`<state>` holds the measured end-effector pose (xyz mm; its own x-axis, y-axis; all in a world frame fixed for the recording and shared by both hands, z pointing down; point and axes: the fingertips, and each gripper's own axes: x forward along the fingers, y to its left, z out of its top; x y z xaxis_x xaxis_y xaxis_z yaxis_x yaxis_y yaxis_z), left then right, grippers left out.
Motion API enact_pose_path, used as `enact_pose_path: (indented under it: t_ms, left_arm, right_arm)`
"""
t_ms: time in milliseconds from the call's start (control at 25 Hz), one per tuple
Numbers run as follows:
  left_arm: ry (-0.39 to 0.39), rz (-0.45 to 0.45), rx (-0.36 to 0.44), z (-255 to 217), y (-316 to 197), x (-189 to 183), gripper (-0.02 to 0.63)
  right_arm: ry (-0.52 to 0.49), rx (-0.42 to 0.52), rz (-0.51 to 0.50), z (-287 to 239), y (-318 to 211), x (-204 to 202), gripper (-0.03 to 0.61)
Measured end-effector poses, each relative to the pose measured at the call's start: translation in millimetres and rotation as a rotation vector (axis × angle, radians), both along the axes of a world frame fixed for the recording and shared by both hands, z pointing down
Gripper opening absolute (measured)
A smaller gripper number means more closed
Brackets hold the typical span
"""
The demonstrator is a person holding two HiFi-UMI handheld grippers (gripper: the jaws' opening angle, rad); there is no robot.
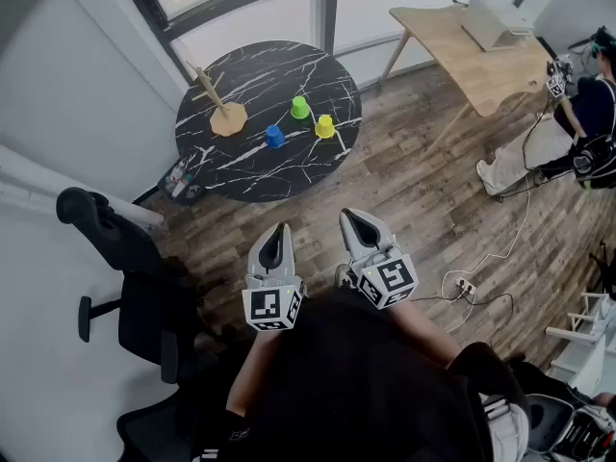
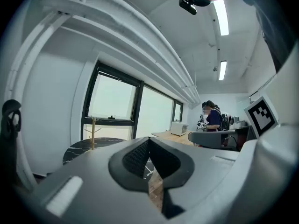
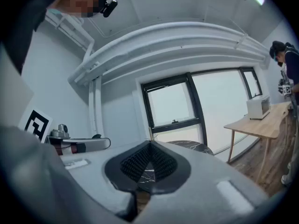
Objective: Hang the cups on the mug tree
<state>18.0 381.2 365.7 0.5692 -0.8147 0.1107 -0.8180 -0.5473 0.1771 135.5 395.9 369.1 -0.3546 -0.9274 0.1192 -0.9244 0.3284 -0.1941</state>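
1. Jaws on both tools were pressed together with nothing between them. The left gripper (image 1: 281, 231) and right gripper (image 1: 352, 219) were held roughly level before the person, well apart from the bench (image 1: 250, 176).
2. None of the three cups was hung. The green cup (image 1: 300, 108), yellow cup (image 1: 325, 126) and blue cup (image 1: 274, 136) stood near the wooden mug tree (image 1: 223, 109).
3. They looked like small, light, stiff plastic and were probably slippery. Pinching one wall at the rim seemed safest; any handles were too small to make out.
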Motion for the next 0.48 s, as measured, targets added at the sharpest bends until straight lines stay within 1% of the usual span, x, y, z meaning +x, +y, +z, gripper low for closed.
enact_pose_path:
  t_ms: [320,480]
  left_arm:
    - [-0.002,-0.005,0.005,-2.4,-3.2,8.9,-0.001]
    - [-0.005,-0.012,-0.004,0.9,-3.6,14.5,-0.002]
  right_arm:
    - [-0.01,0.002,-0.009,-1.4,-3.7,8.2,-0.005]
    - [-0.027,0.001,-0.017,-1.9,-4.8,13.6,-0.003]
